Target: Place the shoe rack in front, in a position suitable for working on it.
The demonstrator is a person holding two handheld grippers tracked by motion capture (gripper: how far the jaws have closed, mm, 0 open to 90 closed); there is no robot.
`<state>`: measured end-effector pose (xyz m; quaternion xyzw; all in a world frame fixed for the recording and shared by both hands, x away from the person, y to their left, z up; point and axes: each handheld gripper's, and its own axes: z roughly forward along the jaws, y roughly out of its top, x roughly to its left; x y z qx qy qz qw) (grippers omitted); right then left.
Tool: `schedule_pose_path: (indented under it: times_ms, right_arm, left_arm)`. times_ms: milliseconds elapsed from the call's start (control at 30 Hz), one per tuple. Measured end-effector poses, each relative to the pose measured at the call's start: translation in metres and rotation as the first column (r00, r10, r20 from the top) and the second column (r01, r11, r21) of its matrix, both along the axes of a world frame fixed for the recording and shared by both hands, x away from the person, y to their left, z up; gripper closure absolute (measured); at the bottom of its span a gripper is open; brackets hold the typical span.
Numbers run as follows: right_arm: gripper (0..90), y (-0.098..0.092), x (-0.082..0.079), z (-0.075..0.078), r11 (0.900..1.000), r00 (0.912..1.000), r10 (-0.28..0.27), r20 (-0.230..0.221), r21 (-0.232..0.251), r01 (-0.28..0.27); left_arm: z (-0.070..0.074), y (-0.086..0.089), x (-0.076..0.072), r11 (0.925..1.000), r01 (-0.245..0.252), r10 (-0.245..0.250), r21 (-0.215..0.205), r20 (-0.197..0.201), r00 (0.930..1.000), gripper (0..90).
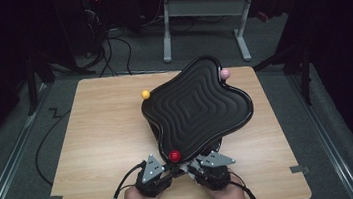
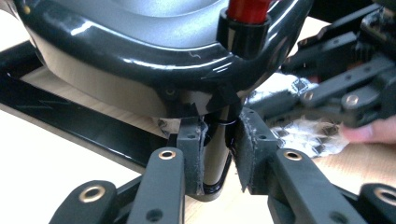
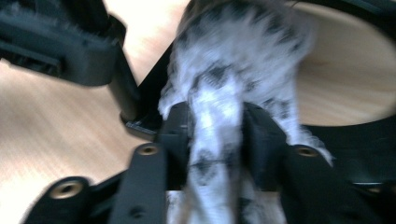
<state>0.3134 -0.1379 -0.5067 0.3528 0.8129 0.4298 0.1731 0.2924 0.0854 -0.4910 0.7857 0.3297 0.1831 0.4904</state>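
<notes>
Glossy black plastic takes up the middle of my table (image 1: 98, 138): a wavy, ridged tray (image 1: 197, 104) raised on a stand, with a yellow knob (image 1: 146, 94) at its far left corner, a pink knob (image 1: 224, 74) at its far right, and a red knob (image 1: 175, 156) on the near edge. I have both hands at that near edge. My left gripper (image 2: 218, 154) sits just left of the red knob, jaws pinched narrow on a thin upright post (image 2: 215, 158) beneath the tray's rim. My right gripper (image 3: 217, 140) sits just right of it, jaws clamped on a white cloth (image 3: 233, 74) with dark markings, bunched up low beside the stand's base. That picture is blurred, so I cannot tell finer detail.
</notes>
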Motion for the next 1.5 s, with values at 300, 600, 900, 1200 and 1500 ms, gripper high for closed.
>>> schedule_pose_path:
  times_ms: [300, 600, 900, 1200, 1500]
  right_arm:
    - [75.2, 0.028, -0.014, -0.003, 0.995, 0.9951, 0.098, 0.016, -0.033, -0.097]
    - [76.6, 0.027, -0.005, -0.002, 0.994, 0.9961, 0.08, 0.036, -0.072, -0.078]
    - [76.8, 0.01, 0.006, -0.001, 0.996, 0.998, 0.009, 0.063, -0.085, -0.004]
    - [76.8, -0.015, 0.024, -0.002, 0.994, 0.994, -0.079, 0.075, -0.071, 0.085]
    - [77.1, -0.039, 0.046, -0.003, 0.988, 0.986, -0.152, 0.068, -0.029, 0.155]
  left_arm:
    - [0.001, 0.003, -0.003, 0.9994, -0.013, 0.012, 0.031, 0.02, 0.9997, 74.6]
    - [0.002, 0.017, -0.008, 0.9982, -0.047, 0.046, 0.037, 0.02, 0.9988, 74.6]
    - [0.003, 0.031, -0.009, 0.9972, -0.061, 0.06, 0.044, 0.015, 0.9981, 74.7]
    - [0.003, 0.043, -0.007, 0.9962, -0.076, 0.076, 0.043, 0.009, 0.9971, 74.7]
    - [0.004, 0.065, -0.005, 0.9911, -0.111, 0.11, 0.074, 0.016, 0.9938, 74.7]
